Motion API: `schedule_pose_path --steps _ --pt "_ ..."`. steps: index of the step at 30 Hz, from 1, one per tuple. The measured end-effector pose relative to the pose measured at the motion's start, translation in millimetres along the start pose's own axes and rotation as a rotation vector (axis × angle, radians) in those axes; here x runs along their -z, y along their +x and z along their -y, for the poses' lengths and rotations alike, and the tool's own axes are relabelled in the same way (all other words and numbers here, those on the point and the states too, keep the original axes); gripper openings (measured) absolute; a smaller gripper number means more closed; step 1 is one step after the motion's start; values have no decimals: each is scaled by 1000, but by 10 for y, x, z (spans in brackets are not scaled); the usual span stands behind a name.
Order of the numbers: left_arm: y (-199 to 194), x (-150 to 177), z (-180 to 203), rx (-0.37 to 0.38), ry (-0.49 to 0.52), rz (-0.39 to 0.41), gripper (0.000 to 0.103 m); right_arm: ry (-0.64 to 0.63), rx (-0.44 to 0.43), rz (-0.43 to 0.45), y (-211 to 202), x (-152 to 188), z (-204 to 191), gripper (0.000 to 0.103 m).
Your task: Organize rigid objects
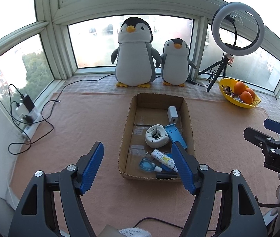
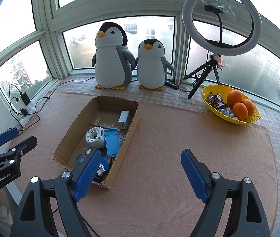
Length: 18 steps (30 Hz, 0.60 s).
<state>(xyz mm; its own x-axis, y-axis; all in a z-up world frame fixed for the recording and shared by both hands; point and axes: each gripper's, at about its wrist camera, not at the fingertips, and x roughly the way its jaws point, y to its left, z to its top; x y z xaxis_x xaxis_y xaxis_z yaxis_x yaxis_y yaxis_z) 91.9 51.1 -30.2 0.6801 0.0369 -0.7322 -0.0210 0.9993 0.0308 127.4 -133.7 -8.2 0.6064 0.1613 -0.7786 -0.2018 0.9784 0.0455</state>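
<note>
Cardboard box [image 1: 189, 116] on the peach cloth [image 1: 80, 130] holds a white charger [image 1: 172, 114], round white part [image 1: 156, 136] and blue stand [image 1: 174, 136], while left gripper [image 1: 140, 167] and right gripper [image 2: 142, 173] hover spread, empty.

Two plush penguins [image 1: 133, 54] [image 1: 175, 62] stood side by side at window. Ring light [image 1: 236, 27] on tripod stood right of them. Yellow bowl [image 2: 238, 120] held oranges [image 2: 239, 103], wrapped candies. Power strip [image 1: 28, 122] with chargers, cables lay at left sill. Peach cloth [image 2: 169, 158] covered tabletop.
</note>
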Motion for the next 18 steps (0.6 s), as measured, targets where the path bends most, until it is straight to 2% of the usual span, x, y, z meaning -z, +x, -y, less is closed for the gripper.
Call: schedule_pose_path --steps 16,18 --pt "2 -3 2 6 -16 6 71 2 6 -7 32 23 -13 80" --pt "42 -8 -17 10 -24 -11 71 8 13 -4 32 23 5 80"
